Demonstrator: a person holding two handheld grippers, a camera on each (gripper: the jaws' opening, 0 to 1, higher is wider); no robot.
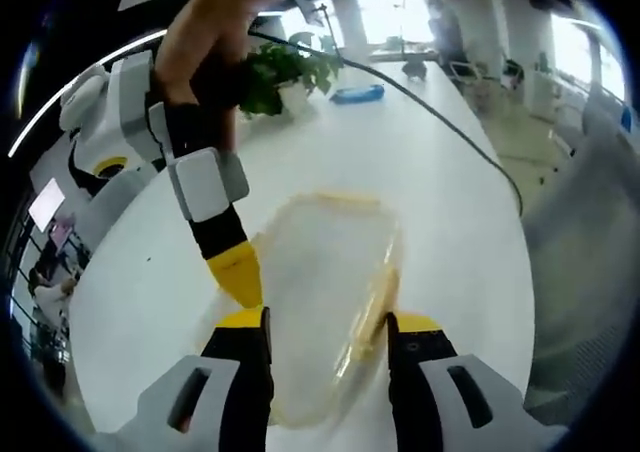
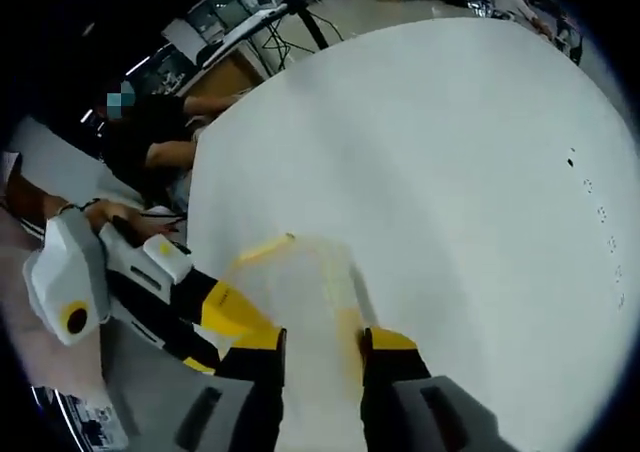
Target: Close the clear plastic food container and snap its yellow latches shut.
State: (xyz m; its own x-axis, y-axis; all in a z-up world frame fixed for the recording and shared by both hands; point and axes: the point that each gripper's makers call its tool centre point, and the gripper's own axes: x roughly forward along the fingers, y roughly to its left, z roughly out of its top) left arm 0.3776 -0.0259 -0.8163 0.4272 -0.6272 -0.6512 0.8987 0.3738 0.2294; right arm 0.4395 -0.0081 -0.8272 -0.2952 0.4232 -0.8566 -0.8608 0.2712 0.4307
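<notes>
Sitting flat on the white tabletop (image 1: 440, 172), the clear container (image 1: 325, 292), lid down over it, yellow latches along its edges. Straddling its near end in the left gripper view, the left claw (image 1: 328, 344): jaws standing apart, yellow tips either side of the near latch (image 1: 372, 317), that latch looking tilted up rather than pressed flat, though blur making it hard to be sure. Gripping nothing firmly, as far as can be told; jaws open around the container's edge.

Reaching in from the upper left of that view, the right claw (image 1: 238, 272), a hand (image 1: 210, 32) wrapped round its grip, yellow tip touching down at the container's left rim.

Looking along the right gripper view now: the right claw (image 2: 322, 340) with jaws parted, tips resting over the container (image 2: 300, 282), a yellow latch (image 2: 262, 250) showing at the far corner and another yellow strip just beside the right jaw. Not clamped on anything visible. Coming in from the left there, the left claw (image 2: 235, 317), yellow tip against the container's side.

Further back on the tabletop in the left gripper view, a potted plant (image 1: 285, 72), a blue object (image 1: 357, 94) and a black cable (image 1: 440, 122) trailing across.
</notes>
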